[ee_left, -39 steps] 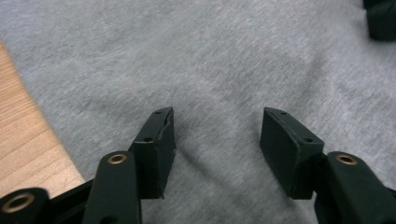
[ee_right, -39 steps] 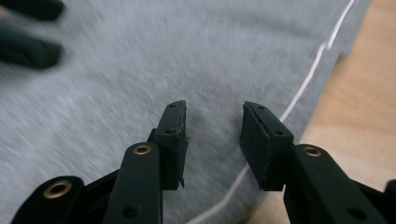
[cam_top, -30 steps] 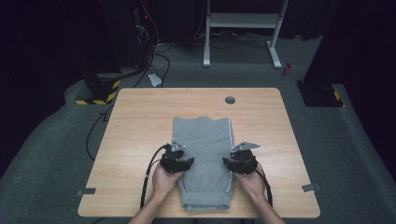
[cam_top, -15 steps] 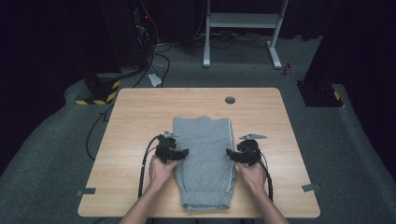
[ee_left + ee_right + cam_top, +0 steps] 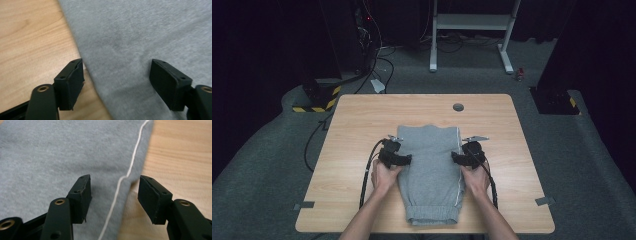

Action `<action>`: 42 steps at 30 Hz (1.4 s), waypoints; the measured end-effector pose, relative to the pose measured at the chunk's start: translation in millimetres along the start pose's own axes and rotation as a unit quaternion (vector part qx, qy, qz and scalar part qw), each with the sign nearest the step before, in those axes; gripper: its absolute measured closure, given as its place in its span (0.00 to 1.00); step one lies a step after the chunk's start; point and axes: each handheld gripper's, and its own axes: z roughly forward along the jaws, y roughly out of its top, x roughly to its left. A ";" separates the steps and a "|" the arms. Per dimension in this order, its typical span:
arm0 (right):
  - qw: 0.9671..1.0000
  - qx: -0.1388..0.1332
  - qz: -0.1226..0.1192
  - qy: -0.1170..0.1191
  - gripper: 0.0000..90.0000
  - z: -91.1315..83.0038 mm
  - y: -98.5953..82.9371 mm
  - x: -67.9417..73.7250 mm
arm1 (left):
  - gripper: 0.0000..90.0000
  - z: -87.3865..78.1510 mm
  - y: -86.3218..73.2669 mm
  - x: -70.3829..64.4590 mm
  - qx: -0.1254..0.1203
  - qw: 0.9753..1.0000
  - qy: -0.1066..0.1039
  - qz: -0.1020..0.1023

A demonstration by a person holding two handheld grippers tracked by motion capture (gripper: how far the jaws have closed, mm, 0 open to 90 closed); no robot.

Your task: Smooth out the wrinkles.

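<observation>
Both tools are standing with jaws spread wide, gripping nothing. Left gripper [image 5: 404,159] is straddling the left edge of the grey folded garment [image 5: 432,170], one jaw over bare wood and the other over cloth, as the left gripper view shows. Right gripper [image 5: 458,158] is bracketing the garment's right edge, where a white cord [image 5: 125,176] is running along the hem. The garment is lying flat at the middle of the wooden table [image 5: 357,125], its long axis running from near to far, with the ribbed cuff end [image 5: 432,214] pointing toward the near edge. A dark round grommet [image 5: 458,107] is sitting in the tabletop beyond the far end, well apart. Nothing is lying between the grippers and the cloth.
</observation>
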 end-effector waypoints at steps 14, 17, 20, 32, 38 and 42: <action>0.999 0.015 -0.046 0.006 0.42 18.1 8.4 9.0 | 0.34 7.1 4.1 -9.7 -0.011 0.999 -0.005 0.039; 0.998 0.016 -0.054 0.003 0.43 18.2 7.9 12.2 | 0.41 7.1 3.8 -10.0 -0.018 0.999 -0.009 0.044; 0.998 0.017 -0.059 0.010 0.50 17.5 8.0 12.5 | 0.50 7.1 2.5 -11.3 -0.028 0.998 -0.017 0.048; 0.996 0.046 -0.047 0.064 0.81 16.5 14.6 9.0 | 0.78 8.1 5.6 -15.4 -0.028 0.998 -0.035 0.055; 0.996 0.051 -0.031 0.072 0.85 16.0 15.8 5.6 | 0.89 8.1 8.9 -12.7 -0.014 0.997 -0.059 0.043; 0.995 0.047 -0.018 0.081 0.86 10.1 17.8 1.9 | 0.91 5.6 8.8 -7.6 -0.007 0.997 -0.074 0.036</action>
